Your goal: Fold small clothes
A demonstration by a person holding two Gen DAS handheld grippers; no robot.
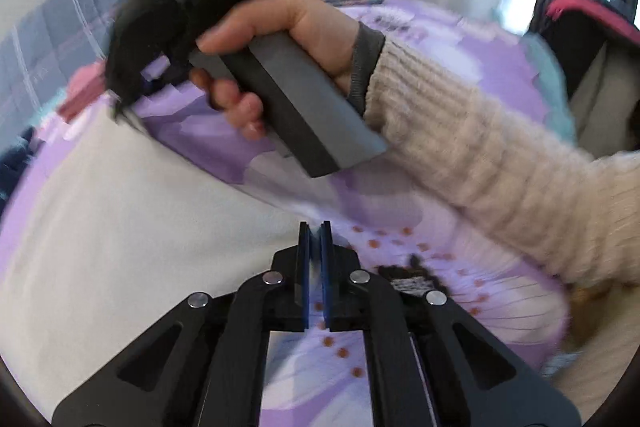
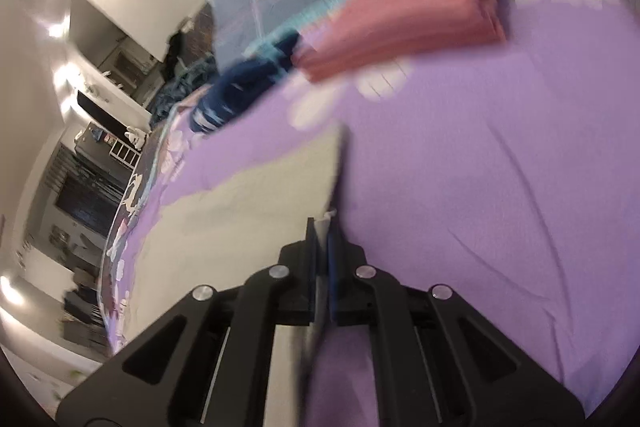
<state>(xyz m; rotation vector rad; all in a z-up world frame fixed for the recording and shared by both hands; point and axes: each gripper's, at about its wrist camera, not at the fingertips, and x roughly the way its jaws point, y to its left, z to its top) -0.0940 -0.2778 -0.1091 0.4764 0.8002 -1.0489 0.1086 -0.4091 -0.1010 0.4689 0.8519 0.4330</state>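
Observation:
A white garment (image 1: 132,215) lies spread on the purple flowered bedspread (image 1: 460,287). In the left wrist view my left gripper (image 1: 316,231) has its jaws nearly together at the garment's edge; whether cloth is between them is unclear. In the right wrist view my right gripper (image 2: 323,223) is shut on an edge of the white garment (image 2: 256,195) and holds it up off the bed. The right gripper (image 1: 120,107) also shows blurred in the left wrist view, held by a hand in a cream sleeve.
A folded pink garment (image 2: 404,23) and a dark blue garment (image 2: 244,87) lie on the bed's far side. A dark bag (image 1: 580,27) stands at the right by the curtains. A small dark tag (image 1: 416,279) lies on the bedspread.

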